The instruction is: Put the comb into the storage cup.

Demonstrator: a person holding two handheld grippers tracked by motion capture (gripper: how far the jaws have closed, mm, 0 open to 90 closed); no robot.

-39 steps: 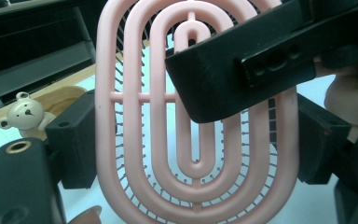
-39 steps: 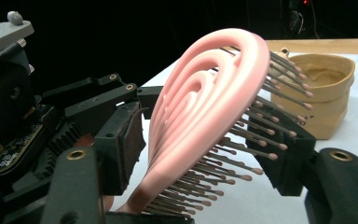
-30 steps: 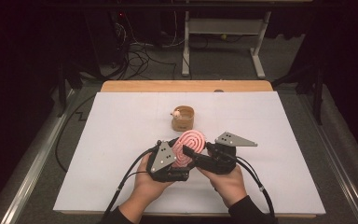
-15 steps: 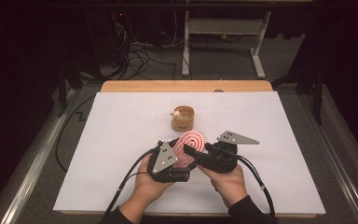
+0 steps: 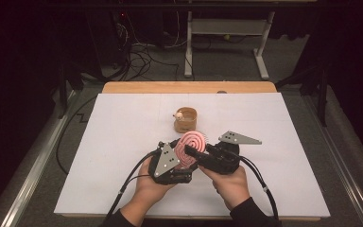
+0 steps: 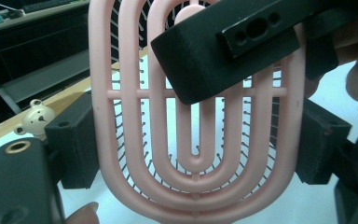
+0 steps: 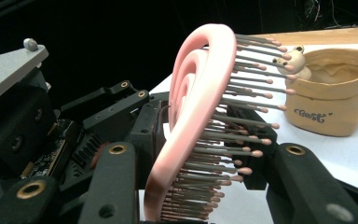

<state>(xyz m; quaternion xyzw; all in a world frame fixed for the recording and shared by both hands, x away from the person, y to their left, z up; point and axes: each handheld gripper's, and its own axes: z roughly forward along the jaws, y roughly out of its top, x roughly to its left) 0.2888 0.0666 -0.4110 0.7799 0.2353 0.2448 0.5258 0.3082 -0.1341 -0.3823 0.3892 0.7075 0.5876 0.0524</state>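
1. The pink hairbrush (image 5: 192, 146) is being held upright above the near-centre of the white table (image 5: 113, 142), between the two grippers.
2. The left gripper (image 5: 172, 163) is clamping the brush's oval head across its width, one black jaw at each edge in the left gripper view.
3. The right gripper (image 5: 208, 153) is closing over the brush's edge, one jaw on the slotted back and one on the bristle (image 7: 242, 140) side.
4. The tan bear cup (image 5: 185, 119) is standing just beyond the brush, apart from it.
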